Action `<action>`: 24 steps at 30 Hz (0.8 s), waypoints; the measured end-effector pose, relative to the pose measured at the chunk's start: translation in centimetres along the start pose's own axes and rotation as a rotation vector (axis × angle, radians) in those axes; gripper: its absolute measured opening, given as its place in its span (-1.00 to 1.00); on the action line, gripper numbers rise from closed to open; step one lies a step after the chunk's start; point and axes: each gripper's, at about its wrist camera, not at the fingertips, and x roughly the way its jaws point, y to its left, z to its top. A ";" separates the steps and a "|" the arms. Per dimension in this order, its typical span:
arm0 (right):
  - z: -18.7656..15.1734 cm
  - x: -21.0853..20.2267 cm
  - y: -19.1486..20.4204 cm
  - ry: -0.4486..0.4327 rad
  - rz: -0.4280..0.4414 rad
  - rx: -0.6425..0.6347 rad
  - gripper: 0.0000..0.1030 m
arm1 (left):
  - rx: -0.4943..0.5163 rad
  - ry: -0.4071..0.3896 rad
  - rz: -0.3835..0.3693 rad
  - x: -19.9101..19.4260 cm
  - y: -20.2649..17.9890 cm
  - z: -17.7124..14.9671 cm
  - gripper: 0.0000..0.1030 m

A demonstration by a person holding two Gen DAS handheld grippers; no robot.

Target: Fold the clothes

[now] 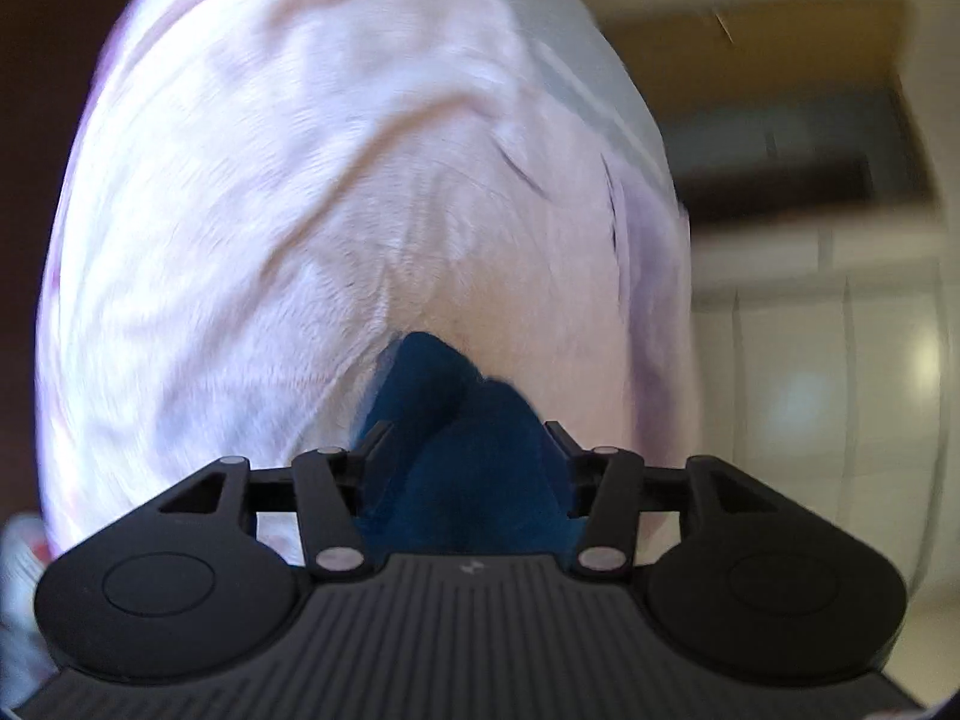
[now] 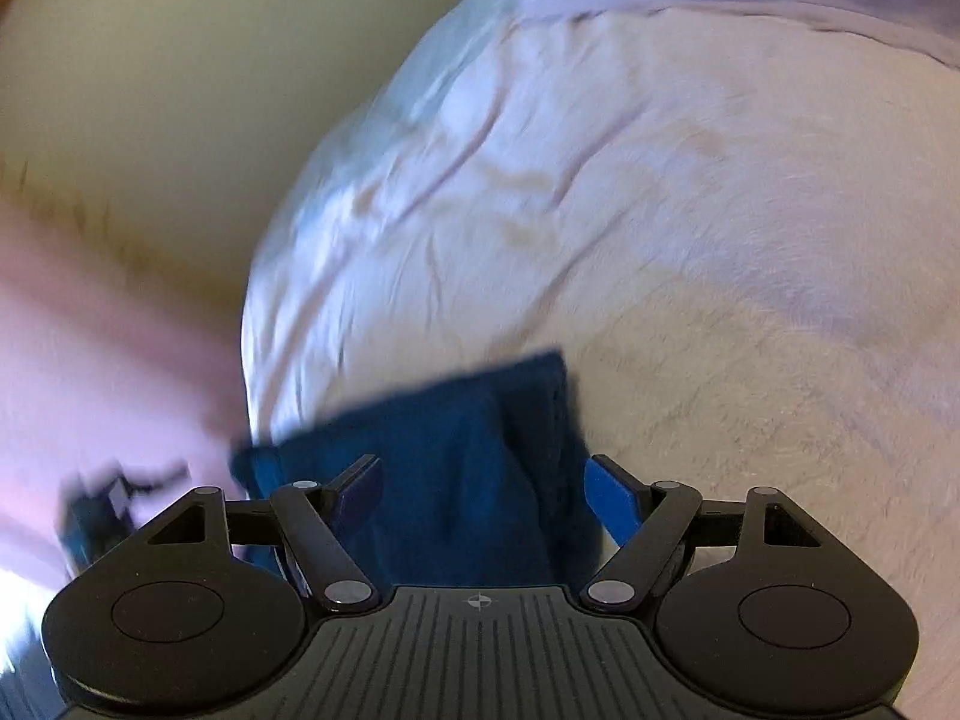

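Note:
A dark blue garment point(image 1: 456, 408) lies bunched on a pale, wrinkled bed sheet point(image 1: 288, 210), right in front of my left gripper point(image 1: 468, 438). Its jaws stand partly apart and the blue cloth fills the gap between them; the picture is blurred. In the right wrist view the same blue garment point(image 2: 456, 420) spreads as a flat, folded piece on the sheet point(image 2: 630, 192). My right gripper point(image 2: 486, 486) is wide open around its near edge. The right blue pad point(image 2: 609, 501) stands free of the cloth.
The bed's edge runs along the left of the right wrist view, with beige floor point(image 2: 150, 90) beyond. Pink fabric point(image 2: 90, 330) is blurred at the left, with a small dark blurred thing point(image 2: 102, 510) below it. Dark furniture point(image 1: 780, 138) and white cabinets point(image 1: 810, 348) stand right of the bed.

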 end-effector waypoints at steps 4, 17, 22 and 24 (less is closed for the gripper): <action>-0.5 1.7 -0.4 0.024 0.013 -0.109 0.50 | 0.327 0.113 0.040 2.3 -3.1 -0.4 -0.09; -0.1 3.6 0.2 -0.027 0.052 -0.208 -0.78 | 0.467 0.084 -0.032 5.7 -3.8 -1.1 -0.87; 1.2 2.4 1.1 -0.105 0.049 -0.210 -0.79 | 0.382 -0.026 -0.047 3.8 -2.9 -0.2 -0.87; 2.1 3.0 1.2 -0.115 0.036 -0.195 -0.79 | 0.321 -0.037 -0.030 4.1 -2.1 0.3 -0.87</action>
